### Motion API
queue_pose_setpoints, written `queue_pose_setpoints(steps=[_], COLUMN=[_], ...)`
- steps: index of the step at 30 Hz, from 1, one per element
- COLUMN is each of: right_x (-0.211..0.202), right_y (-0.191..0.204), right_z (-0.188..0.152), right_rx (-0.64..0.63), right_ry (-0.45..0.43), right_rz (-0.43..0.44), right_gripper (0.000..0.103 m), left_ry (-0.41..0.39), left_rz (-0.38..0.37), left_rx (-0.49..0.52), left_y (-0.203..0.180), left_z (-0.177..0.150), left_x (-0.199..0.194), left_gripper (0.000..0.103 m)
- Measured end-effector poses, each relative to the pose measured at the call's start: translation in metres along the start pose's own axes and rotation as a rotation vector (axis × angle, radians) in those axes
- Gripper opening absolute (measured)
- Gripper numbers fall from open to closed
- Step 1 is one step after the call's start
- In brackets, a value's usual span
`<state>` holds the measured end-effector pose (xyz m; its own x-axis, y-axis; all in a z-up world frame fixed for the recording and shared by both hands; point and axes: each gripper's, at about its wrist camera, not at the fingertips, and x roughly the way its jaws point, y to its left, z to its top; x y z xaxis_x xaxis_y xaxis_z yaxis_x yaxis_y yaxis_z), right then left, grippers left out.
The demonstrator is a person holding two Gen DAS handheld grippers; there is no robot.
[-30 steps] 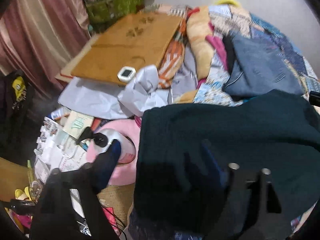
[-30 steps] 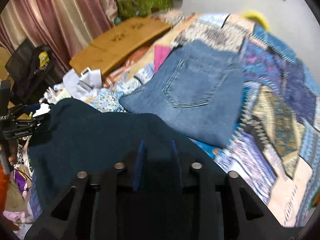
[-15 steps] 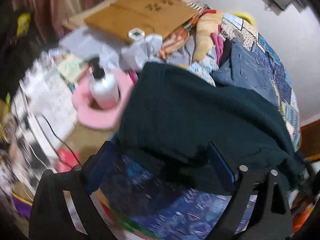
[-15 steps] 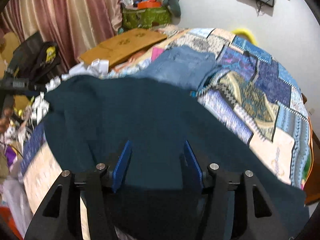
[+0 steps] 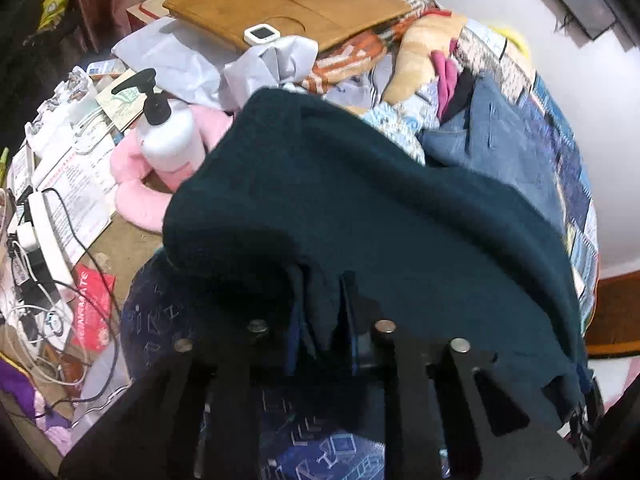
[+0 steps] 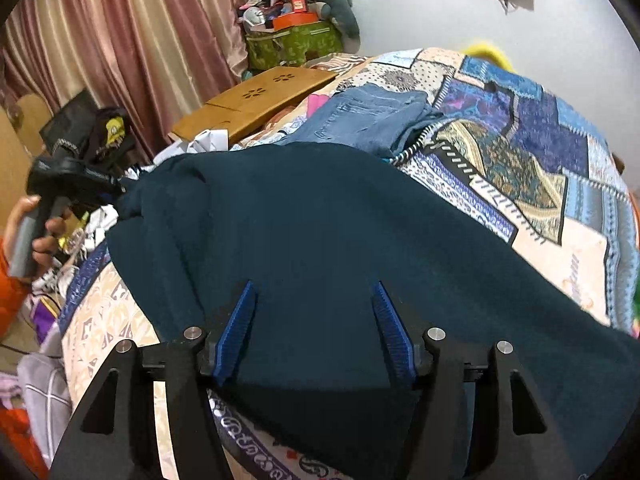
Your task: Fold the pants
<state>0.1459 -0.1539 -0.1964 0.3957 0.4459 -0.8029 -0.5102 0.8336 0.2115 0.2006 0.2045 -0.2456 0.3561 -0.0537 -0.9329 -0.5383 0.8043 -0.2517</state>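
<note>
Dark teal pants lie spread over a patchwork quilt on the bed. In the left wrist view my left gripper is closing, and its blue pads pinch a bunched fold of the pants at their near edge. My right gripper hovers over the pants with its jaws opening. Its blue pads stand wide apart with flat cloth below them and nothing pinched. At the left of the right wrist view a hand holds the left gripper at the pants' far corner.
Folded blue jeans lie beyond the teal pants. A wooden lap desk rests at the bed's far side. Beside the bed are a white pump bottle, a pink cushion, papers and cables.
My left gripper swung down to the pants' edge and went from wide open to shut on a fold. My right gripper drew back along the pants and its jaws spread wider.
</note>
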Motion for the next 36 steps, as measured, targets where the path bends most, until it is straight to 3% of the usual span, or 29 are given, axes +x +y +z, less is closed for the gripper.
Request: queue_pose_setpoints(steps=[6,10,13,15,18,21,22,24,29,36], right_x=[-0.008,-0.015,-0.012,-0.004,0.010,0.019,0.015,0.002,-0.033,-0.096], right_y=[0.001,0.006,0.006,0.005,0.001,-0.011,-0.018,-0.032,-0.079,-0.146], right_z=[0.008,0.022,0.030,0.033,0.029,0.014,0.007,-0.003,-0.045,-0.110], right_rx=[-0.023,-0.025,0.007,0.040,0.066,0.074,0.087,0.130,0.255,0.450], right_ry=[0.014,-0.034,-0.052,-0.043,0.009,0.073,0.064,0.042,0.038,0.043], right_rz=[-0.034,-0.053,-0.037,-0.015,-0.028,-0.069,-0.072,-0.093,-0.199,-0.380], right_gripper=[0.058,0.058,0.058,0.058,0.058,0.058,0.063,0.073,0.073,0.073], left_ry=[-0.199,-0.160,-0.081,-0.053,-0.074,-0.115,-0.124,-0.133,-0.223,-0.257], left_rz=[0.083,0.076,0.082,0.075,0.109,0.161,0.170,0.152,0.161,0.084], left_rx=[0.097,0.144,0.161,0.168,0.211,0.270,0.298,0.320,0.362,0.499], left_y=[0.004,0.015,0.021,0.021,0.018,0.010,0.007,0.003,-0.024,-0.103], left_z=[-0.006,-0.013,-0.023,-0.029,-0.035,-0.037,-0.039,-0.039,-0.035,-0.036], left_x=[-0.045,-0.036,-0.010,0.000,-0.008,-0.024,-0.031,-0.043,-0.071,-0.072], left_gripper=[0.014,0.014,0.015,0.018,0.025,0.033,0.035,0.048,0.061,0.076])
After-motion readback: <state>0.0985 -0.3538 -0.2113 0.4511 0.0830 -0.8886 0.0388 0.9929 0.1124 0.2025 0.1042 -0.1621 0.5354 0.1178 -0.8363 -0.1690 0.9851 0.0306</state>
